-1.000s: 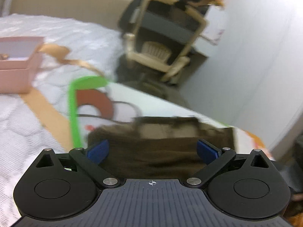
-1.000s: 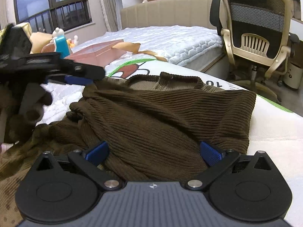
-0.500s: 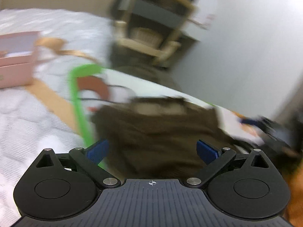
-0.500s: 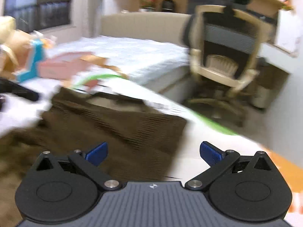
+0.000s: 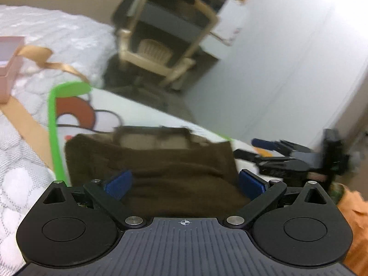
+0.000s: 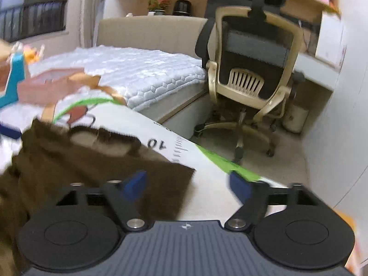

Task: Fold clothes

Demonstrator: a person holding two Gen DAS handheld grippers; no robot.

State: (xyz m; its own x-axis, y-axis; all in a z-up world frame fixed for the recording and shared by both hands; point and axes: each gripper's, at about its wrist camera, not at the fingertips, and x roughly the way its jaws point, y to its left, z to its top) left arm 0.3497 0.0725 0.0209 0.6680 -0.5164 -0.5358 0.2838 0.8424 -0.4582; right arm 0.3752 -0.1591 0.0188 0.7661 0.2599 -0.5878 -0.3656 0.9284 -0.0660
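A dark brown ribbed sweater (image 5: 161, 168) lies on a white printed mat (image 5: 138, 117), collar toward the far edge. My left gripper (image 5: 184, 185) hovers open low over its near part, blue pads spread with only cloth beneath. In the right wrist view the sweater (image 6: 87, 161) fills the lower left. My right gripper (image 6: 189, 184) is open over the sweater's right edge, its left pad above the cloth and its right pad above the mat (image 6: 207, 184). The right gripper (image 5: 264, 150) also shows at the right of the left wrist view.
A beige and black office chair (image 6: 253, 73) stands on the floor past the mat's far edge. A quilted white mattress (image 6: 142, 69) with a pink box (image 6: 43, 87) and a tan ribbon lies to the left. Orange cloth (image 5: 354, 211) sits at the near right.
The right gripper swung to the right, from over the middle of the sweater to its right edge, and now shows in the left wrist view. The left gripper shifted a little over the sweater.
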